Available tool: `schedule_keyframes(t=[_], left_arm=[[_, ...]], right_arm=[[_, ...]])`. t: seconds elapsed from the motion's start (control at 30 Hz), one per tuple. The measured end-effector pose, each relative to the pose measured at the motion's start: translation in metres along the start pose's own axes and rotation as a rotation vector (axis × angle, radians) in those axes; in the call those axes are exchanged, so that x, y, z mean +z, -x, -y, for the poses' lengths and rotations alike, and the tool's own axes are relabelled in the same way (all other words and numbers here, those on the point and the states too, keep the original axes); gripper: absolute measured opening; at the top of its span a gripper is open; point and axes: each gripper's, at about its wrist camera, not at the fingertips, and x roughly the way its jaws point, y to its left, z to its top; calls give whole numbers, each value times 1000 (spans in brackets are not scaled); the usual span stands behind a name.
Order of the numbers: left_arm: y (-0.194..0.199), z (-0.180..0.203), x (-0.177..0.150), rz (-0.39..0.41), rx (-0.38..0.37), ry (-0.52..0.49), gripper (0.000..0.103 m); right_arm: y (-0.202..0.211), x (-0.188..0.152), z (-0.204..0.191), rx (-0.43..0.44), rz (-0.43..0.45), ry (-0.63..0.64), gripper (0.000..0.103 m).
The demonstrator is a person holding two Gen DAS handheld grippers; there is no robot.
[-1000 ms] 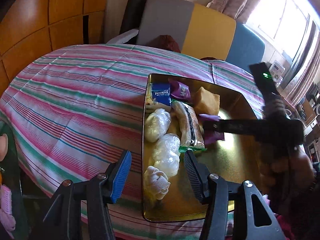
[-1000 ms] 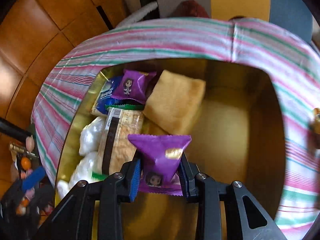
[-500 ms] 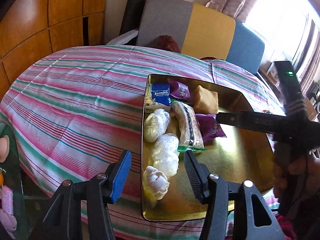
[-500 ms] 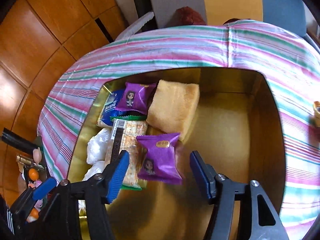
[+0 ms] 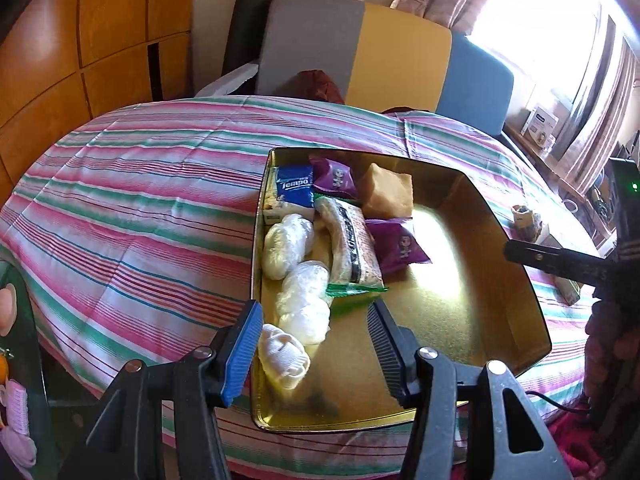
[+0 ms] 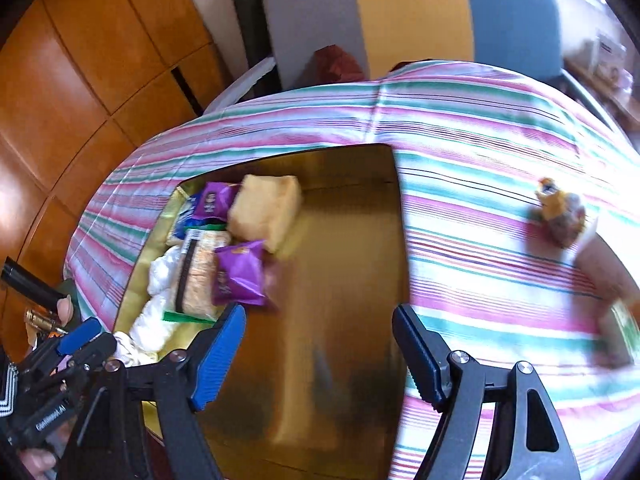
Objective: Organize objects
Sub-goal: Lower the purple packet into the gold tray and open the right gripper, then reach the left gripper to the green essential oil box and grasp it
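**A:** Going left to right, what have I got?

**B:** My left hand-held gripper (image 5: 314, 334) hangs over the near left corner of the gold tray (image 5: 516, 276), jaws partly apart and gripping nothing; a white knitted bundle (image 5: 282, 350) lies between its tips, untouched. Ahead of it run two clear-wrapped white bundles (image 5: 302, 300), then the cracker pack (image 5: 350, 244), and the purple snack packet (image 5: 398, 246) just right of that, all inside the tray.

**A:** And my right one?

**B:** The right hand-held gripper (image 6: 320, 354) has just been opening and now stands wide with nothing between the jaws. The purple packet lies ahead and left of its left finger, released and resting against the cracker pack. I judge the placing done; the step in hand is clearing out.

**A:** How do I do that well?

**B:** I'd lift clear of the tray's right wall before swinging right, keeping the jaws wide for the small snack (image 6: 560, 216) on the striped table (image 6: 500, 160), ahead and right of the right finger.

**A:** Which way does the packet point?

**B:** Its long axis runs roughly away from the right hand-held gripper, parallel to the cracker pack, printed face up.
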Motion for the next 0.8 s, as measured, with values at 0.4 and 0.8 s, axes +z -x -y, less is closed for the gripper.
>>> schedule_keyframes(t=[0.4, 0.8], left_arm=[[-1, 12, -1, -5, -19, -23, 55], [-4, 52, 9, -25, -63, -109, 55]], right_arm=[[41, -6, 77, -122, 53, -80, 79], [98, -21, 232, -405, 181, -330, 81]])
